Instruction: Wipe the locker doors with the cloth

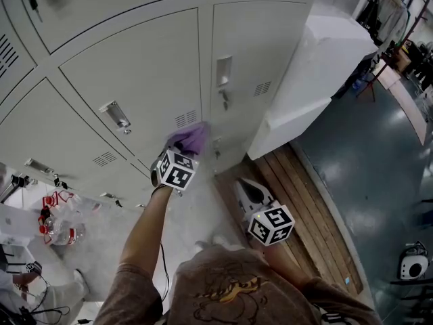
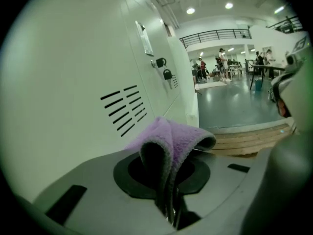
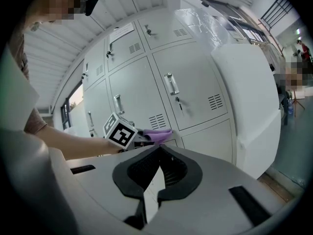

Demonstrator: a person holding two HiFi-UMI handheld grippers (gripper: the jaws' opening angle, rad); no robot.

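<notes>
The purple cloth (image 1: 191, 139) is sitting pinched in the left gripper (image 1: 183, 152). In the left gripper view its two jaws are squeezing shut on the folded cloth (image 2: 173, 138), and a soft loop of it is sticking out past the tips. The cloth is lying up against a grey locker door (image 1: 155, 66), right at the front of this gripper. A set of thin vent slots (image 2: 124, 109) is showing on the door just above the cloth and a bit to the gripper's left. Farther up along the lockers a small key (image 2: 164, 72) is hanging from a lock. The person's bare arm (image 1: 145, 229) is reaching out behind the left gripper. The right gripper (image 1: 245, 185) is hanging lower and off to the right of the left one, well apart from the cloth and not touching the lockers. In the right gripper view its jaws are meeting at the tips, and it (image 3: 159, 146) is holding nothing. Ahead of it the camera is looking at the left gripper and the cloth (image 3: 157, 135) on the door. To the right of both grippers a big white block (image 1: 318, 66) is standing beside the lockers, and a strip of wooden boards (image 1: 304, 202) is running along the floor below it.
</notes>
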